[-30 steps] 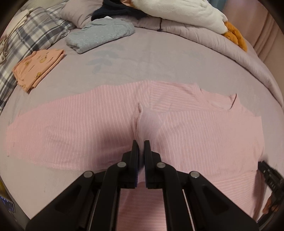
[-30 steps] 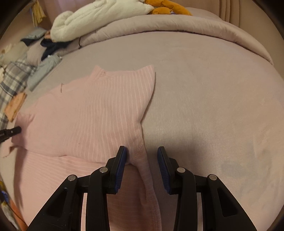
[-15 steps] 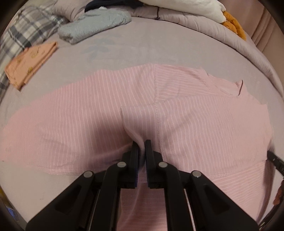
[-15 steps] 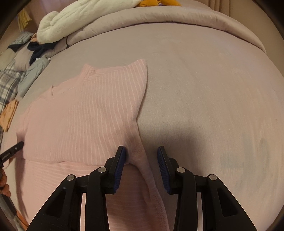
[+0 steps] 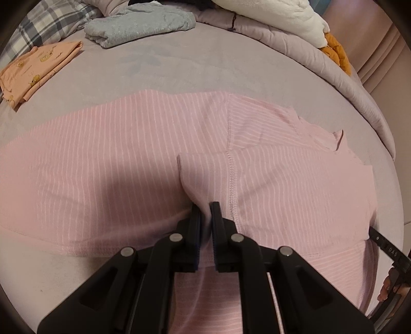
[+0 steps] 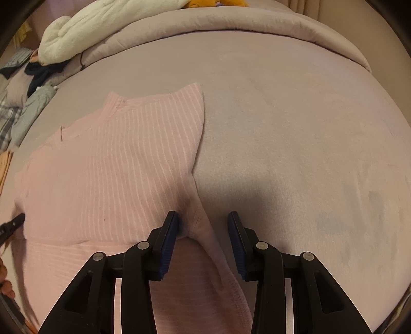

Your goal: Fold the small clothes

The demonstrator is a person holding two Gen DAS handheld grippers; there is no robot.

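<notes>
Your left gripper (image 5: 204, 208) is pinching a pleat of the pink striped shirt (image 5: 108, 164); its jaws are sitting almost together with only that thin fold of cloth between them, right beside a stitched seam. They have just been easing apart very slightly, yet in the left wrist view the pads are pressing the cloth on both sides.

The shirt is lying spread on the bed (image 5: 205, 64), over a mauve sheet, with one folded layer resting on top of the flat layer under it. Your left jaws are holding the near corner of that upper layer.

Your right gripper (image 6: 203, 226) is standing with its jaws spread. The shirt's outer edge is running up between them, closer to the left blue pad (image 6: 168, 246), which looks to be brushing the cloth, while the other pad is hanging clear over the bare sheet. Nothing is being squeezed there.

At the right edge of the left wrist view you are seeing the tip of the other gripper and a few of your fingertips (image 5: 385, 295).

Farther up the bed, a folded grey garment (image 5: 138, 23) and a folded orange garment (image 5: 38, 66) are lying apart from the shirt, near a plaid pillow (image 5: 43, 23). A rolled comforter (image 6: 205, 28), a white blanket (image 6: 102, 28) and something orange (image 5: 336, 51) are lining the far side.
</notes>
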